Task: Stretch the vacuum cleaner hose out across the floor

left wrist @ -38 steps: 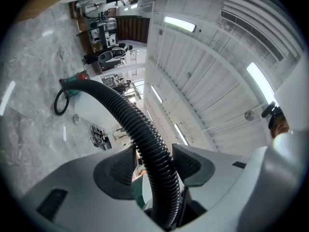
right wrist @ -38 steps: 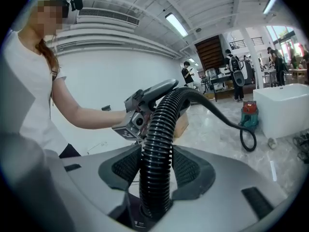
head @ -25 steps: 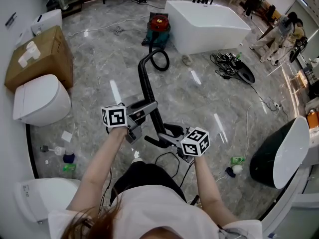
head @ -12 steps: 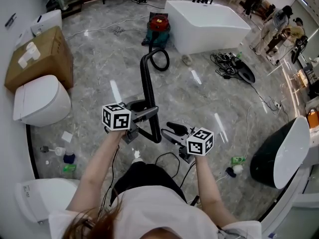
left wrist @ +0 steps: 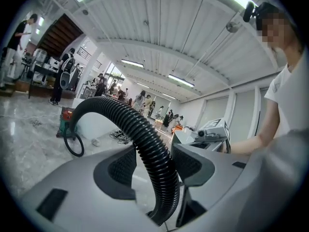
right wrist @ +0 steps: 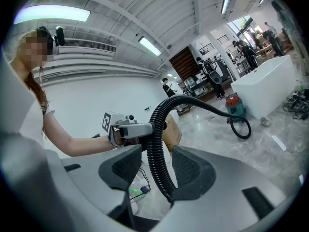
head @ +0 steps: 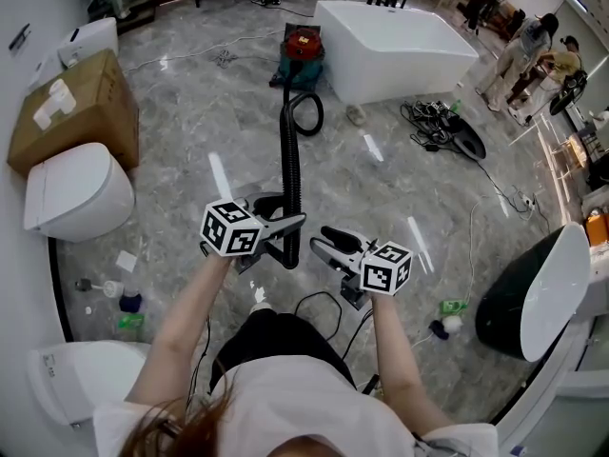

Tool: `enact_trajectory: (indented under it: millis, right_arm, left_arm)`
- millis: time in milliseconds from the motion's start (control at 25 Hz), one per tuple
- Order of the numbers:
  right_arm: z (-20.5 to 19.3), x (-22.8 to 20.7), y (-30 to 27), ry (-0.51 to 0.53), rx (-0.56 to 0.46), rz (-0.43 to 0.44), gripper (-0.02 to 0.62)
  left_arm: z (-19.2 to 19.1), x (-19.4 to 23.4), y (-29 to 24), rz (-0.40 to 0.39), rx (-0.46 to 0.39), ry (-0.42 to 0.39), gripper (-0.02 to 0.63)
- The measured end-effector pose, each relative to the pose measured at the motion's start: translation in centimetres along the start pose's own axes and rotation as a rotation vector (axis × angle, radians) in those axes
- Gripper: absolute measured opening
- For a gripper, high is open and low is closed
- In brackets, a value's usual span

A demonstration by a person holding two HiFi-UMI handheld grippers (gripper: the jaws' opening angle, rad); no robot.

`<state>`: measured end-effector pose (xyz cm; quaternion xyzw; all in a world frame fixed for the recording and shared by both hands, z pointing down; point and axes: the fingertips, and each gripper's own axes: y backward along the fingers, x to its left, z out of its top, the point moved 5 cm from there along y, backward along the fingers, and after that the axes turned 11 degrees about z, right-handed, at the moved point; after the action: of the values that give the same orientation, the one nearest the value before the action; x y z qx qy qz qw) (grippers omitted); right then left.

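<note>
Above the grey marble floor (head: 190, 131), in front of the person, clamped between both pads of the left claw (head: 288, 225): the black ribbed hose (head: 290, 160), gripped a little way up from its free end. Confirmed in the left gripper view, with the hose (left wrist: 120, 117) filling the whole gap between the pads, then arching up and away to the left. Hangs as a short length below those jaws, clear of the floor. Runs from the grip in a nearly straight line away from the person, lifted off the floor, down to a round loop lying just in front of the red-topped vacuum cleaner (head: 303, 46). Parked there beside the near corner of a white bathtub (head: 400, 36), well apart from the person.

Just to the right of the hanging hose end: the right claw (head: 321, 244), jaws spread wide, gripping nothing, pads not pressing on the hose. Shown in the right gripper view as hose (right wrist: 193, 100) crossing the gap between the pads but lying farther off, with clear space on the left pad's side, and rising to the left claw beyond.

Along the left wall, well away from the hose: a cardboard box (head: 76, 108) and a white toilet (head: 76, 193) just beside it.
</note>
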<state>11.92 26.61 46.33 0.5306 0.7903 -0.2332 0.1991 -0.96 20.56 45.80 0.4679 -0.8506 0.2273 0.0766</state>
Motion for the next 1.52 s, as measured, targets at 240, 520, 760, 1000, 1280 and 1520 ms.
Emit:
enact_trajectory:
  millis: [240, 520, 760, 1000, 1280, 1520]
  right_arm:
    - [0.3, 0.2, 0.1, -0.017, -0.025, 0.011, 0.190]
    - [0.8, 0.1, 0.6, -0.035, -0.051, 0.004, 0.190]
    - [0.9, 0.2, 0.5, -0.036, -0.046, -0.009, 0.190]
    - [1.4, 0.2, 0.7, -0.059, -0.082, -0.011, 0.190]
    - [3.0, -1.4, 1.5, -0.252, -0.286, -0.066, 0.244]
    - [5.4, -3.2, 0.5, -0.390, -0.416, -0.096, 0.276]
  left_arm:
    - [-0.2, -0.6, -0.2, 0.037, 0.040, -0.141, 0.238]
    - [-1.2, -1.1, -0.4, 0.090, 0.143, -0.359, 0.238]
    - [-2.5, -1.2, -0.3, 0.116, 0.222, -0.509, 0.238]
    - [-3.1, -1.3, 0.2, 0.157, 0.269, -0.622, 0.238]
    - [-3.6, -2.0, 0.4, 0.185, 0.287, -0.746, 0.238]
    - [-3.3, -3.2, 0.4, 0.179, 0.267, -0.807, 0.238]
